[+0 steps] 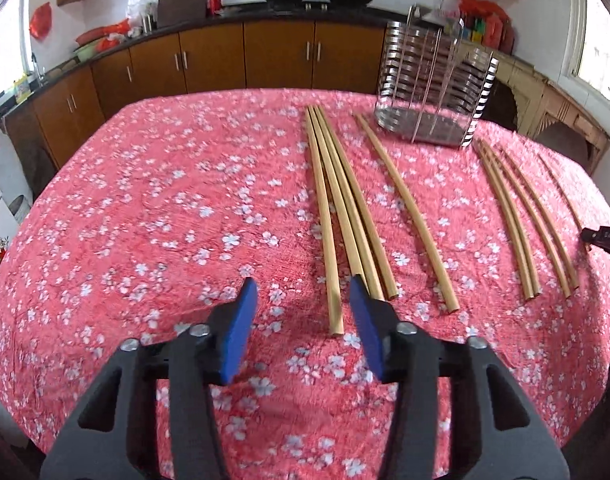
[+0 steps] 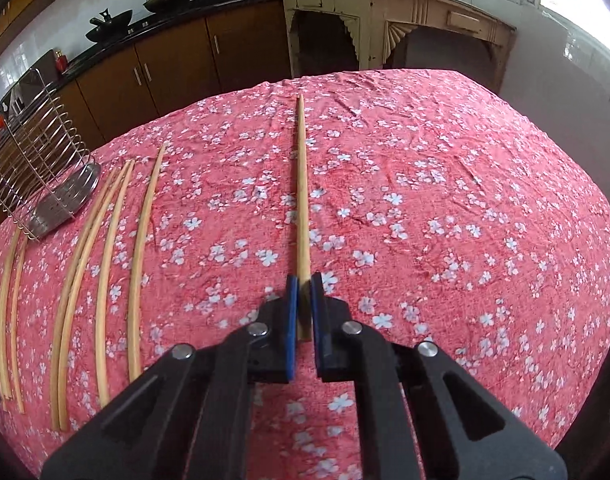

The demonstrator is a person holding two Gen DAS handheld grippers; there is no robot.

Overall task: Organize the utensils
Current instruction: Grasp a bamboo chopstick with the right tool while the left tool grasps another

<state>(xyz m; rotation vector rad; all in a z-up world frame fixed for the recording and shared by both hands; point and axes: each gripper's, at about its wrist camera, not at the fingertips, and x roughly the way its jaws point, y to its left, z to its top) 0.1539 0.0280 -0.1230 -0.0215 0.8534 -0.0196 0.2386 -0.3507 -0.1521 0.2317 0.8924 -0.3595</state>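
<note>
Several pale wooden chopsticks lie lengthwise on the pink floral tablecloth [image 1: 145,200]. In the left wrist view my left gripper [image 1: 303,294] is open at the near end of a bundle of chopsticks [image 1: 337,200]. The leftmost stick's end [image 1: 335,326] lies between the blue pads [image 1: 245,320] without touching them. In the right wrist view my right gripper [image 2: 304,284] is shut on the near end of a single chopstick [image 2: 301,200], which points away across the cloth. The right gripper's tip [image 1: 601,236] shows at the right edge of the left wrist view.
A wire utensil holder [image 1: 433,92] [image 2: 45,160] stands at the far side of the table. More chopsticks lie singly [image 1: 405,208] and in a group [image 1: 521,220] [image 2: 105,260]. Brown cabinets [image 1: 209,60] run behind the table, and a cream sideboard [image 2: 385,20] stands at the back right.
</note>
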